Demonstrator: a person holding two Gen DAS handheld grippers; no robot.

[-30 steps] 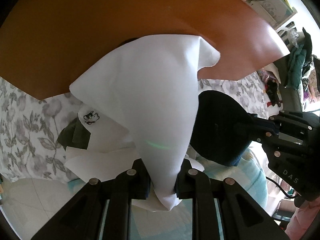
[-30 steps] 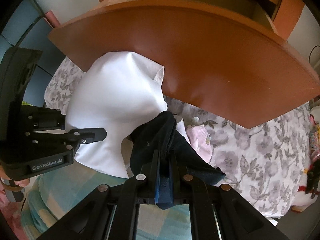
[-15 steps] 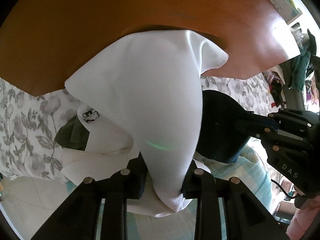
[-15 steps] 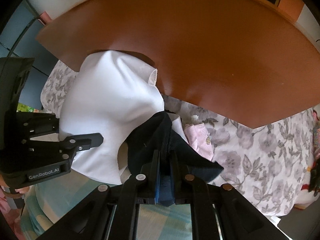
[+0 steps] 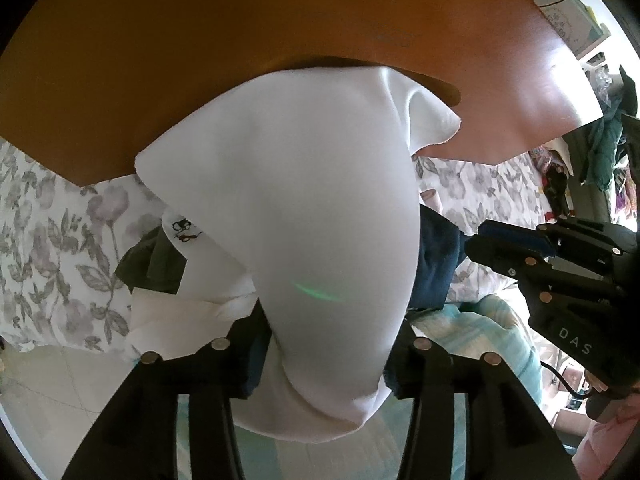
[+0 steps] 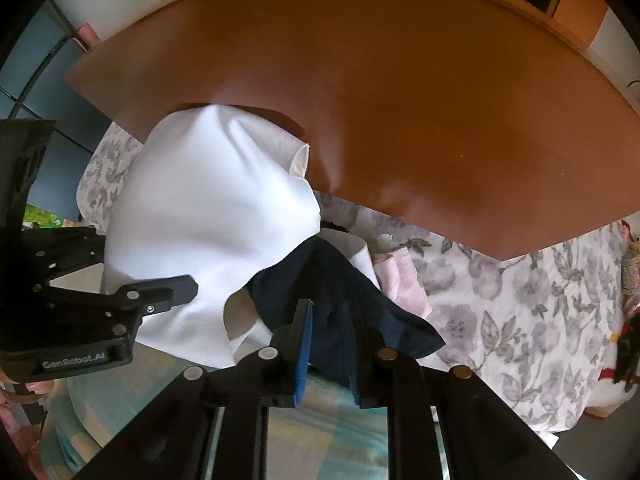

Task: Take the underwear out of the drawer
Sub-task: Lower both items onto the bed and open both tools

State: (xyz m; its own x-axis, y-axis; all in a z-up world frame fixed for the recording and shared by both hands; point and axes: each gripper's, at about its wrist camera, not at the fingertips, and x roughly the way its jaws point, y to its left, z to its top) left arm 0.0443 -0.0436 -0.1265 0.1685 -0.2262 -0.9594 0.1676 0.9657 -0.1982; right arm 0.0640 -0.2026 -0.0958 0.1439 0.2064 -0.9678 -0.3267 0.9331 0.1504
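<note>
White underwear (image 5: 320, 220): soft, light, drapes below the drawer front (image 5: 240, 60); left gripper (image 5: 328, 344) spread around its bunched fold. Right gripper (image 6: 328, 332) parted around dark underwear (image 6: 340, 280).

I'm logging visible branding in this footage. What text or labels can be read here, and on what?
"DAS" on the right gripper body, left wrist view.
"GenRobot.AI" on the left gripper body, right wrist view.
Small black cartoon print on a white garment: no readable words.

White underwear (image 5: 320, 208) drapes from the brown drawer (image 5: 240, 60); navy underwear (image 6: 332, 280) beside it
</note>
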